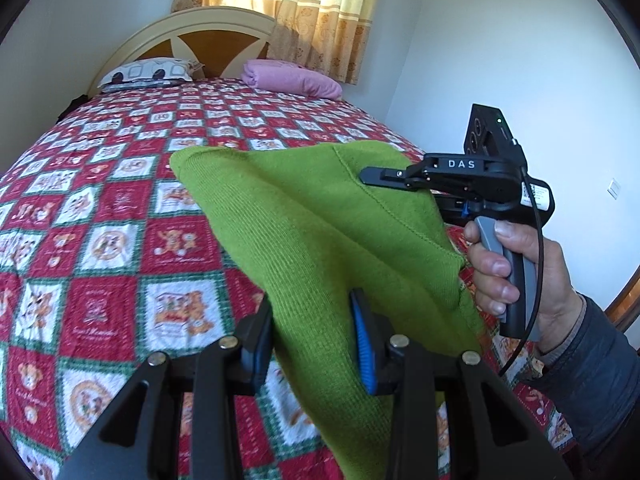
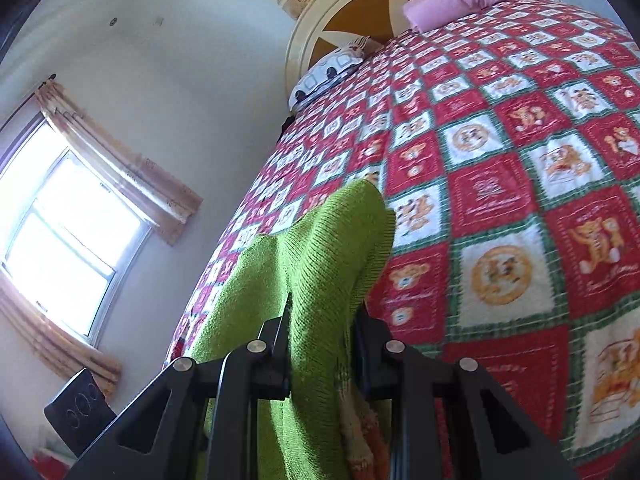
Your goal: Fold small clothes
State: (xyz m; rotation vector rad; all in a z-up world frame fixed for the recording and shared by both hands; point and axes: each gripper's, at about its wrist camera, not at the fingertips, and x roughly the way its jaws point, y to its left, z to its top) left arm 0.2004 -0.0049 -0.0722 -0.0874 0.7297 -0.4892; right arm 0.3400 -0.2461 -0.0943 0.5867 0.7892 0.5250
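On the left, the bed (image 1: 100,208) is seen under a red, white and green checked quilt, with a patterned pillow (image 1: 146,74) and a pink pillow (image 1: 292,78) up by the headboard. Moving across, the green knitted garment (image 1: 304,220) is held up off the quilt, slung between two grips and sagging in the middle. Its lower part is pinched by the left hand-held gripper (image 1: 316,344), the knit bunched between the blue pads. Further right, an upper edge is clamped by the right hand-held gripper (image 1: 370,176), gripped by a hand (image 1: 516,276) in a dark sleeve; in the right wrist view the fabric is seen nipped tight between its fingers (image 2: 322,344) and draped forward over the bed.

As for progress, no finished fold can be made out: the garment is in the air and creased, not laid flat. It has yet to be spread on the quilt and folded. No other clothes, folded or waiting, can be seen.
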